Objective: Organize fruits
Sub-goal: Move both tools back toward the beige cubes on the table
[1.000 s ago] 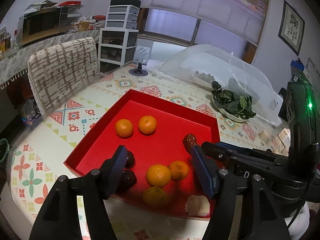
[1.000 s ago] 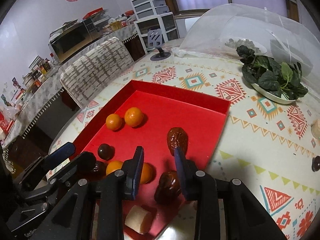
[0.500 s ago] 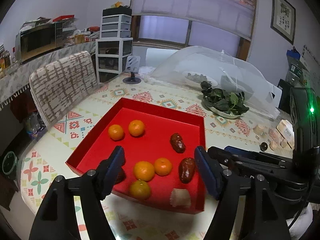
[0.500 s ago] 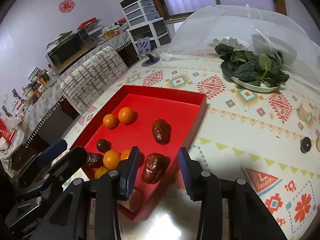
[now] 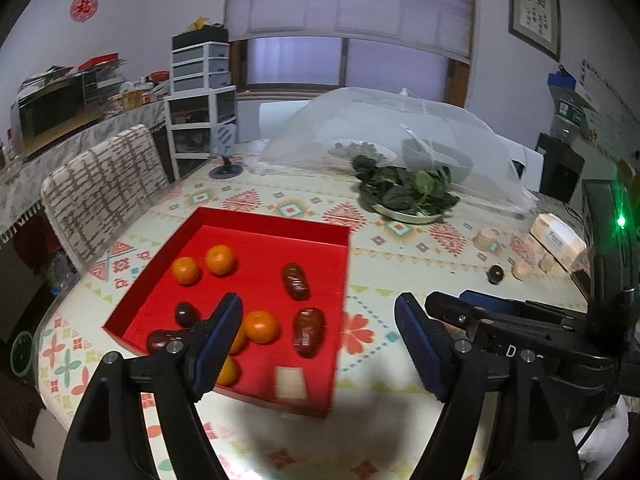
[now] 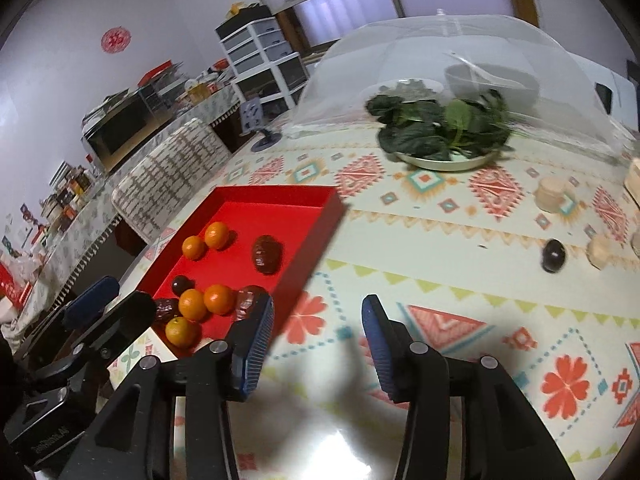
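On the patterned table sits my red tray (image 5: 320, 232), holding mandarins (image 5: 219, 259), wrinkled red dates (image 5: 295, 281) and a dark plum (image 5: 186, 314). One dark plum (image 6: 553, 255) lies apart on the cloth. My left gripper (image 5: 318, 340) and right gripper (image 6: 318, 338) both hover spread wide, holding nothing. Beyond them stands a plate of greens (image 6: 440, 136).

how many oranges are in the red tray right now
5. Two sit side by side at the far left of the red tray: and. Three cluster at the near end: and. Nothing suggests more hidden.
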The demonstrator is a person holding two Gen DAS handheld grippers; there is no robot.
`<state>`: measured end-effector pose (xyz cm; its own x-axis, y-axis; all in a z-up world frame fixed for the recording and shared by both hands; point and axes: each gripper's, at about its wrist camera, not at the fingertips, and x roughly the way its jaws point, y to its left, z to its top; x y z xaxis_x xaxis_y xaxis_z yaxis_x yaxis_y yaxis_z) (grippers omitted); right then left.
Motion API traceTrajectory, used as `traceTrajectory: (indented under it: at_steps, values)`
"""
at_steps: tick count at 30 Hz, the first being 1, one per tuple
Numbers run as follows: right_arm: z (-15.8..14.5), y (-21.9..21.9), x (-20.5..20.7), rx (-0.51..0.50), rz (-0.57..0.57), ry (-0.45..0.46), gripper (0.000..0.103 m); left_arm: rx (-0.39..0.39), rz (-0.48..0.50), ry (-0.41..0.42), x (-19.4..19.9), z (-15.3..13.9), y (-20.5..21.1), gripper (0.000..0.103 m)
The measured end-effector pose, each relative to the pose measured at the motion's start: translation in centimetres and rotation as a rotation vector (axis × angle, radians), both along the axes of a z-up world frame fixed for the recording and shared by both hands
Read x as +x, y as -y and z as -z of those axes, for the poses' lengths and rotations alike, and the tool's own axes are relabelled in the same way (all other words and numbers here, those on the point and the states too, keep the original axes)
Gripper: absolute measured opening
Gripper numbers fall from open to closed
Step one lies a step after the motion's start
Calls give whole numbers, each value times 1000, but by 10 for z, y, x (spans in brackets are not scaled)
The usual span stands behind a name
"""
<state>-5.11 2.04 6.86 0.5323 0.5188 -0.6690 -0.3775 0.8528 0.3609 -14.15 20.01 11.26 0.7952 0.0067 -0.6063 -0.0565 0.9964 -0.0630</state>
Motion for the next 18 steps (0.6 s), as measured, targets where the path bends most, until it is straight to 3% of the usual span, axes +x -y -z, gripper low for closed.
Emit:
traceTrajectory:
  at_steps: [11, 18]
  values:
    - [23, 88, -4, 7, 120, -46, 52, -26, 93, -42, 7, 6, 44, 78]
    - [34, 183, 0, -32, 285, -63, 52, -40, 124, -59, 12, 13, 61, 78]
